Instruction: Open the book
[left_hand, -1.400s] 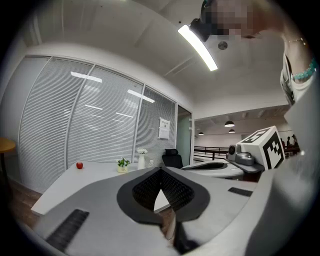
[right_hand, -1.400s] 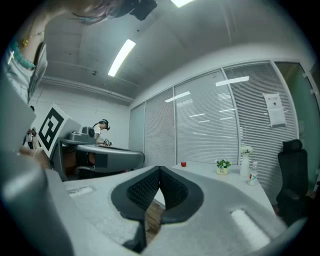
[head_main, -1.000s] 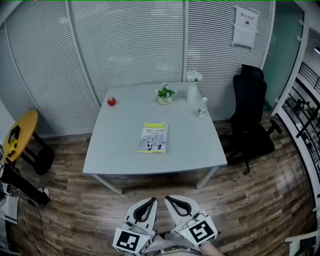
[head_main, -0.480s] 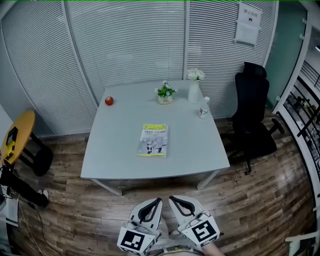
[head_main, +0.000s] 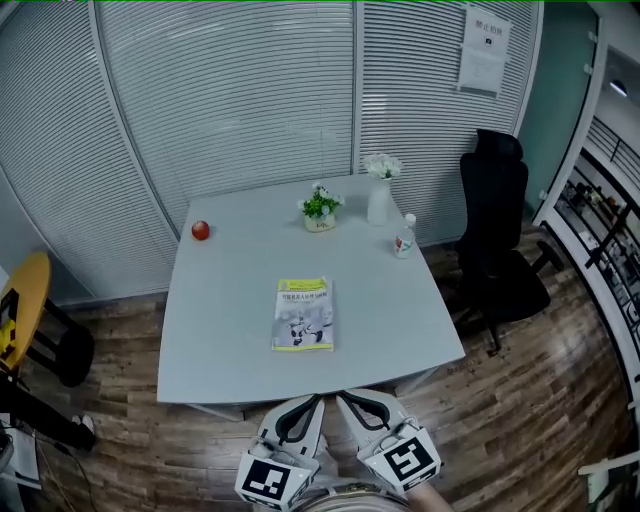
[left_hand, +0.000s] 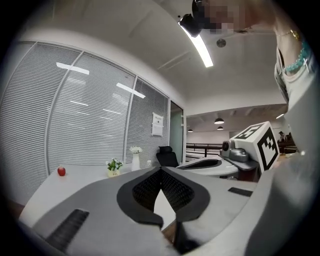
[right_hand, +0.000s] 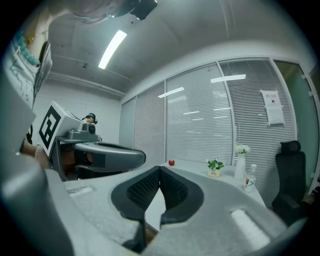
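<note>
A closed book with a yellow-green and white cover lies flat in the middle of the pale grey table. My left gripper and right gripper hover side by side just before the table's near edge, well short of the book. Both point level toward the table. The left gripper is shut with its pads meeting at the tips and nothing between them. The right gripper is shut and empty too. The book is hidden behind the jaws in both gripper views.
At the table's far side stand a red apple, a small potted plant, a white vase with flowers and a small bottle. A black office chair is to the right, a yellow stool to the left.
The table and book have come nearer in the head view. Both grippers, still shut and side by side, now reach the table's near edge. The book has not moved.
</note>
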